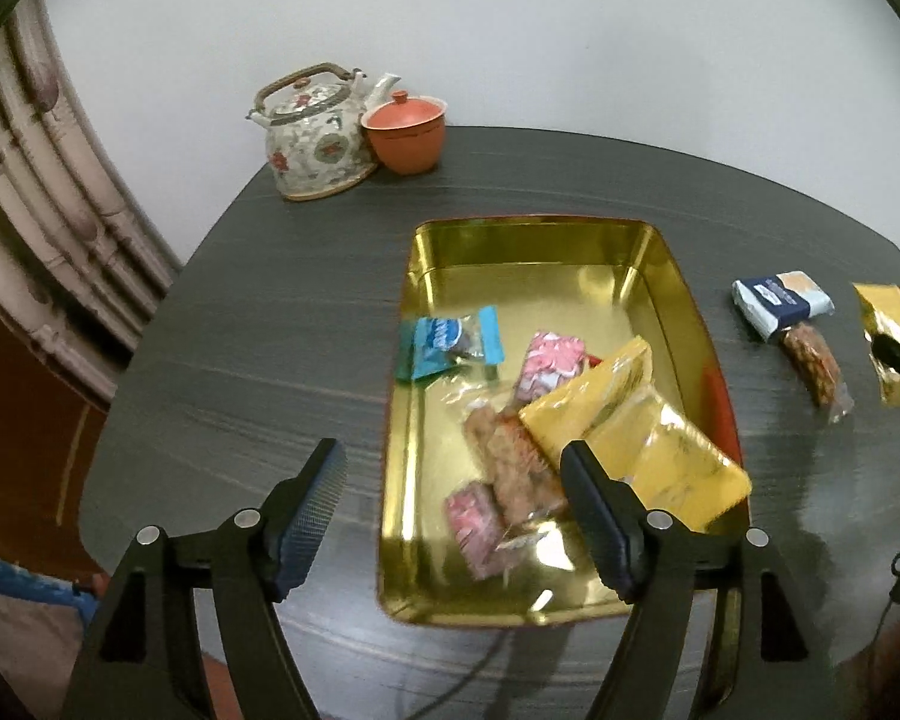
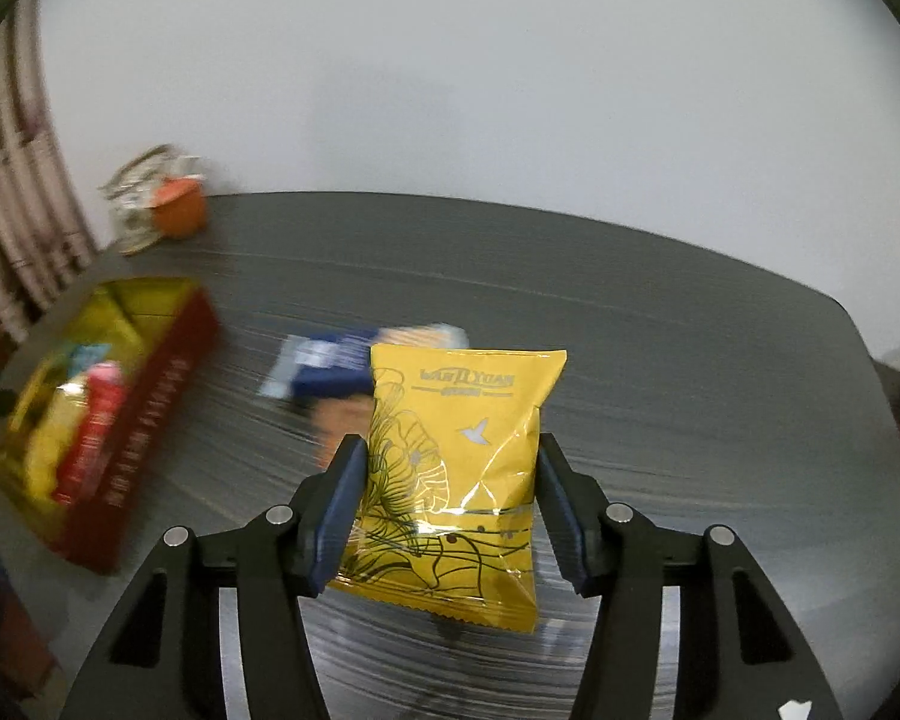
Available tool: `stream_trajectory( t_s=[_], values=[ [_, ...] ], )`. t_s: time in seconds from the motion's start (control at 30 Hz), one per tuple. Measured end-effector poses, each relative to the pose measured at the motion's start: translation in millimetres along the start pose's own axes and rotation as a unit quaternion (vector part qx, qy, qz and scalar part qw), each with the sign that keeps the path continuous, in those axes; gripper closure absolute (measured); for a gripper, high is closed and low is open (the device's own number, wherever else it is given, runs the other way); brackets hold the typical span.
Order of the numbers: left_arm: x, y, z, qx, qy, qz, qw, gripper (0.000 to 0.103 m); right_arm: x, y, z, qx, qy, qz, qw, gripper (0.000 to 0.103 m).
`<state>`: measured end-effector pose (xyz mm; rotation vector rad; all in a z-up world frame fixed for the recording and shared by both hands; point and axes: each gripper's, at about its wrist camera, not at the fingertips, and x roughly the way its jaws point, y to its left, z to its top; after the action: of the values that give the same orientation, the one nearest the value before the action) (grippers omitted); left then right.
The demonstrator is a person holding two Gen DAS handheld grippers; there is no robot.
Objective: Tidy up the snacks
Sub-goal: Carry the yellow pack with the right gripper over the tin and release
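A gold-lined tin (image 1: 678, 276) with red outer walls sits on the dark table and holds several snacks: a blue packet (image 1: 450, 342), pink packets (image 1: 549, 363), clear-wrapped bars (image 1: 516, 468) and yellow packets (image 1: 648, 438). My left gripper (image 1: 453, 507) is open and empty above the tin's near left part. My right gripper (image 2: 447, 507) is shut on a yellow snack packet (image 2: 456, 468) and holds it above the table, right of the tin (image 2: 150, 396). In the left wrist view this packet (image 1: 885, 342) shows at the far right edge.
A floral teapot (image 1: 315, 138) and an orange lidded cup (image 1: 405, 132) stand at the table's far left corner. A blue-and-white packet (image 1: 780, 300) and a clear-wrapped nut bar (image 1: 816, 369) lie on the table right of the tin. A curtain hangs at the left.
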<state>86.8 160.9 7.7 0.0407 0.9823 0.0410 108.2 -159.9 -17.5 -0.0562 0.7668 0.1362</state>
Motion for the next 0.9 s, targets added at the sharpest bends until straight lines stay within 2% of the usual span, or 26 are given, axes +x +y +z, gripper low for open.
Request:
stream_trajectory(
  t_s=[0.17,0.37,0.57,0.9],
  values=[
    [-6.7,16.7,-14.3,-0.016,-0.001,0.015,0.9998,0.027,-1.4,57.0,18.1,-0.033,-0.001,0.053,0.998,0.051],
    [-5.2,32.8,-25.1,-0.033,0.003,0.022,0.9992,0.026,4.3,117.1,29.7,-0.072,0.002,0.09,0.993,0.051],
    [-5.0,45.8,-27.2,-0.052,-0.003,0.015,0.9985,0.026,16.5,160.2,42.7,-0.103,0.008,0.1,0.99,0.051],
    [0.9,49.0,-28.8,-0.064,0.008,0.004,0.9979,0.026,39.5,203.1,53.4,-0.14,0.03,0.105,0.984,0.051]
  ],
)
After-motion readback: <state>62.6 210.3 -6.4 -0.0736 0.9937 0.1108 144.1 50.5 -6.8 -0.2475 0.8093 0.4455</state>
